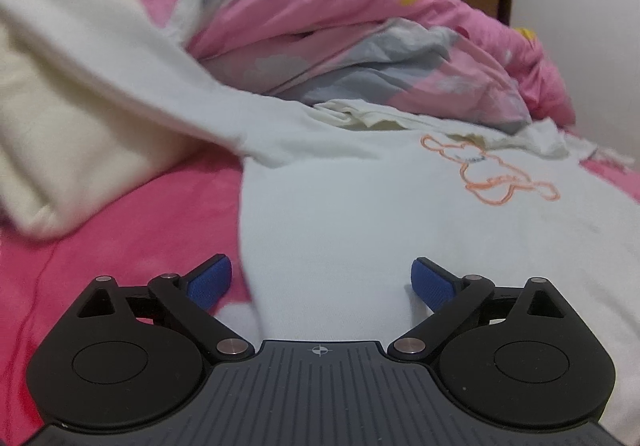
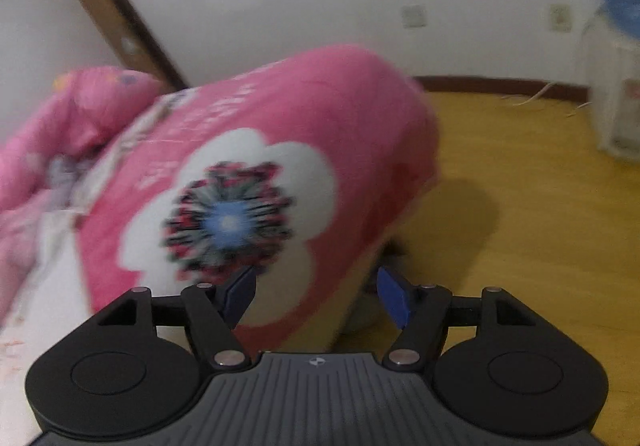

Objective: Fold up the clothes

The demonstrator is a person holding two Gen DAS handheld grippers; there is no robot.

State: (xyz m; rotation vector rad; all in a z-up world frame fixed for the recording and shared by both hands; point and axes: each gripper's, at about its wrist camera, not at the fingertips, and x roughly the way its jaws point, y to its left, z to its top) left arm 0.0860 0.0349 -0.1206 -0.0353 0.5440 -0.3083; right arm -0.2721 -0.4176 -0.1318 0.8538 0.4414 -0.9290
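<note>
White sweatshirt [image 1: 380, 206] is being spread lengthwise ahead of the wide-apart, empty left gripper [image 1: 321, 282], while the right gripper [image 2: 316, 296], parted and empty, is being pointed off at the pink blanket [image 2: 280, 150].

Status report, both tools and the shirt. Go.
Left tool open, empty, low over the white shirt. Right tool open, empty, aimed at the pink blanket at the bed's edge. Shirt flat, sleeve draped left. Quilt heaped behind the collar.
</note>
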